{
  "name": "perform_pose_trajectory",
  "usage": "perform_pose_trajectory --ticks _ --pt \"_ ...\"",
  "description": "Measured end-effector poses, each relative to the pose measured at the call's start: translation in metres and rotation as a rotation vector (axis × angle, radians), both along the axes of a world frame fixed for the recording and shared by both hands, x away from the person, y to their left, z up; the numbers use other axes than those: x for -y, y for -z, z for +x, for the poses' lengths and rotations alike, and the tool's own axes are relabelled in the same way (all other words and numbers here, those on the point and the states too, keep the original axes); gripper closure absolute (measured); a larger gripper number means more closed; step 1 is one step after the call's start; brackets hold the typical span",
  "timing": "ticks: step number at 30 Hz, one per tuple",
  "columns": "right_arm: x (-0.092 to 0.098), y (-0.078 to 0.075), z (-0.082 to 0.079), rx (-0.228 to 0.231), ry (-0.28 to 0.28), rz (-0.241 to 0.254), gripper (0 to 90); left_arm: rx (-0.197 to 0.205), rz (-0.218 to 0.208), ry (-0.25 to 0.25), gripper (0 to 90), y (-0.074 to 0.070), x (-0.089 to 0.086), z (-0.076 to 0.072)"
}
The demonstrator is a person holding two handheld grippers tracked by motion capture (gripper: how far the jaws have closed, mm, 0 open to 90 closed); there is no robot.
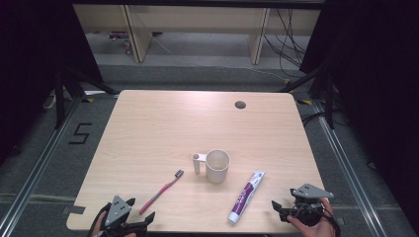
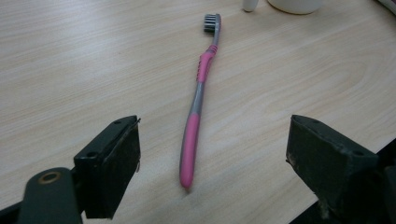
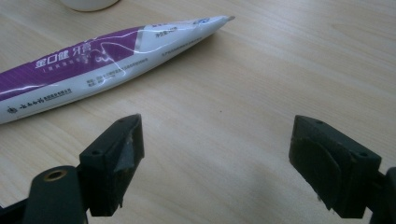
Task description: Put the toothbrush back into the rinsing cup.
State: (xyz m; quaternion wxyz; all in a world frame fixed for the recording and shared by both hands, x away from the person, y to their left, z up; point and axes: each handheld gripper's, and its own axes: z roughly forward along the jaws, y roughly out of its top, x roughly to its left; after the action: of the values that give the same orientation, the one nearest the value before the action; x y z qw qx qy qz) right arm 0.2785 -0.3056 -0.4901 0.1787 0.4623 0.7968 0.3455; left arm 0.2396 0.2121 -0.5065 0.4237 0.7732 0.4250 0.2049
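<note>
- The light wooden table (image 1: 163,123) with rounded corners bears everything; a small round cable hole (image 1: 240,104) sits near its far edge, well beyond the cream plastic mug.
- The cream plastic mug (image 1: 217,166), upright with a side handle toward the left, stands a little nearer than the table's middle and serves as landmark.
- The left gripper (image 1: 132,213), black with a grey three-cornered plate on top, is held at the near edge, left of the mug and well apart from it; its jaws stand spread wide with nothing between the pads.
- The right gripper (image 1: 279,210), of the same build, is held at the near edge, right of the mug; its jaws are likewise spread and grip nothing.
- The purple-and-white toothpaste tube (image 1: 246,196) lies flat to the near right of the mug, cap toward the near edge, just left of the right gripper.
- The pink-and-grey toothbrush (image 1: 161,191) lies flat to the near left of the mug, bristles toward it, handle end just beyond the left gripper's open jaws.
</note>
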Motion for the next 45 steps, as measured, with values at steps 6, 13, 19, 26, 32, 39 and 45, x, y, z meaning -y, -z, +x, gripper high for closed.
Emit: perform_pose_trajectory --ticks 6,13,19,26,32,39,45 --pt "0.001 0.001 0.002 0.018 -0.043 -0.031 19.8 -0.02 -0.008 -0.02 17.1 0.001 0.001 -0.001" --pt "-0.002 0.0 0.001 0.009 -0.023 -0.007 20.5 0.015 0.026 0.009 16.0 -0.001 0.0 0.001" --pt "-0.002 0.001 0.002 0.028 -0.04 -0.021 20.7 0.009 0.041 0.012 15.7 -0.002 0.0 0.001" --pt "-0.005 -0.001 -0.003 -0.019 0.015 0.004 20.7 -0.005 0.107 0.043 19.7 -0.003 0.002 0.004" --pt "-0.003 -0.001 -0.001 0.012 -0.007 -0.019 21.2 -0.044 0.124 0.032 22.9 -0.004 0.003 0.007" --pt "-0.004 0.0 0.001 0.003 -0.035 -0.022 21.3 -0.059 0.128 0.046 29.5 -0.009 0.003 0.013" --pt "-0.005 0.001 0.0 0.006 -0.032 -0.024 21.4 -0.083 0.195 0.079 33.0 -0.011 0.008 0.022"
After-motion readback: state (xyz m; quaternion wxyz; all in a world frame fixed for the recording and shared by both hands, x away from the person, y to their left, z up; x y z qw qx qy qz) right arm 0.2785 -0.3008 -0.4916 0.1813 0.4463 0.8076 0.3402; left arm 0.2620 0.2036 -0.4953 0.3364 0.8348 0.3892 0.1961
